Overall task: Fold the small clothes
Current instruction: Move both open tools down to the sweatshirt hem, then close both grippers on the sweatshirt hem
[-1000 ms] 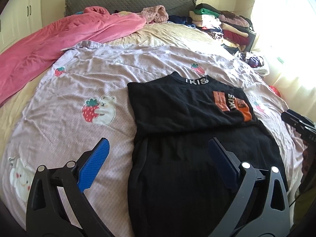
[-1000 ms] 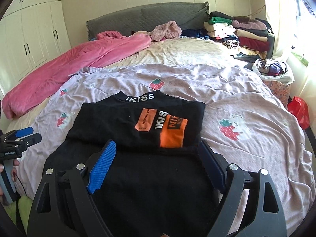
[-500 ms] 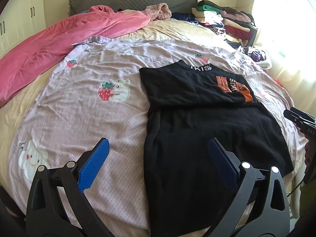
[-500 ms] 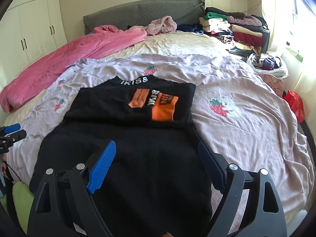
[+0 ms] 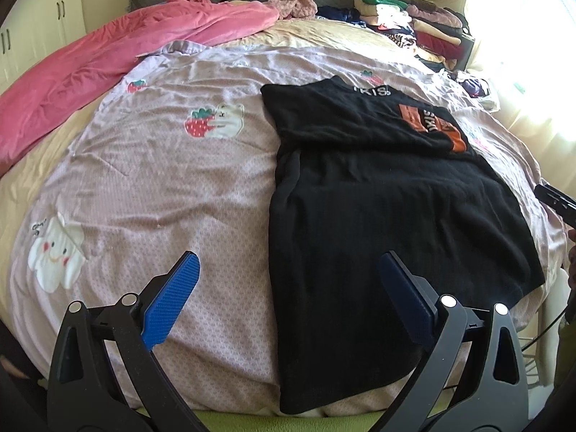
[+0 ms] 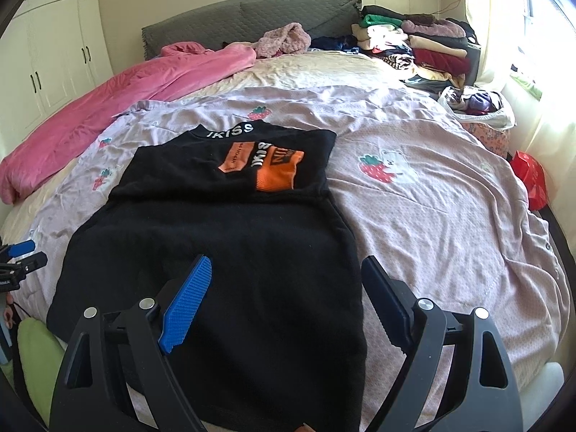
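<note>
A black sweater (image 5: 388, 208) with an orange patch and "IKISS" collar lies flat on the bed, its sleeves folded in across the chest; it also shows in the right wrist view (image 6: 230, 237). My left gripper (image 5: 288, 270) is open and empty, held above the sweater's near left edge. My right gripper (image 6: 284, 273) is open and empty, above the sweater's near right part. Each gripper's tip shows at the side of the other's view.
The sweater rests on a lilac strawberry-print sheet (image 5: 162, 180). A pink duvet (image 5: 108, 61) lies at the far left. A stack of folded clothes (image 6: 414, 43) sits at the far right by the headboard. A basket of clothes (image 6: 478, 108) and a red bag (image 6: 529, 176) stand beside the bed.
Both grippers have pulled back toward the foot of the bed and away from the sweater. The whole lower hem now shows. The sweater has not moved.
</note>
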`<state>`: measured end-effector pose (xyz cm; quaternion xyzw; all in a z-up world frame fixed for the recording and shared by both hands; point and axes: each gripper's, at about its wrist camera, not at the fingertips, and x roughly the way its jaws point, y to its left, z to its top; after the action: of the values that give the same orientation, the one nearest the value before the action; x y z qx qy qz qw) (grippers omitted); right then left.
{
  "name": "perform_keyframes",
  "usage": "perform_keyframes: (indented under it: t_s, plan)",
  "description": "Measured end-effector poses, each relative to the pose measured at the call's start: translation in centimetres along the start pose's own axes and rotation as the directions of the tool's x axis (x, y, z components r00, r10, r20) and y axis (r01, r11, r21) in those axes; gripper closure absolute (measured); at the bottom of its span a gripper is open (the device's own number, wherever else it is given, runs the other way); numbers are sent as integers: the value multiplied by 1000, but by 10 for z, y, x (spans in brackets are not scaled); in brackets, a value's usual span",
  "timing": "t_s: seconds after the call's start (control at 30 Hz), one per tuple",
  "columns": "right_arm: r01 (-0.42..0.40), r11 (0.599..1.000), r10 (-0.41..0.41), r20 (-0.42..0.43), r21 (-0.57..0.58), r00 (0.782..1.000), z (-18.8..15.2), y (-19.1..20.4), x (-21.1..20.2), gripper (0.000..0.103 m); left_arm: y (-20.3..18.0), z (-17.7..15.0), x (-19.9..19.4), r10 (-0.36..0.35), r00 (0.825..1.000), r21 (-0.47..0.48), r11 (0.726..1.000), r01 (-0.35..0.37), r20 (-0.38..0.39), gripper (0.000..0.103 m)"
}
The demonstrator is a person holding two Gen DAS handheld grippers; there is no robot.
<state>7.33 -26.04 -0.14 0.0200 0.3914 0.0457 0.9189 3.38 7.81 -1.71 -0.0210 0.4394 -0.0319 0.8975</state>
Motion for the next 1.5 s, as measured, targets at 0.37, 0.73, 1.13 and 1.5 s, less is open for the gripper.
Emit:
perform_keyframes:
  t_s: [0.37, 0.73, 1.13, 1.5]
  plan:
    - [26, 999, -25, -33, 25, 999, -21, -19, -8, 19, 7, -22, 10, -29, 998, -20, 999, 27, -58, 9]
    - [61, 997, -57, -110, 36, 992, -52, -41, -7, 19, 11, -47, 18, -90, 991, -69, 994, 83, -101, 15]
    - [-42, 997, 51, -170, 60, 984, -81, -53, -4, 49, 8, -56, 27, -133, 982, -75, 990, 123, -136, 73]
    - [-75, 995, 90, -232, 70, 969, -92, -51, 22, 68, 3, -59, 31, -157, 973, -71, 987, 147, -166, 72]
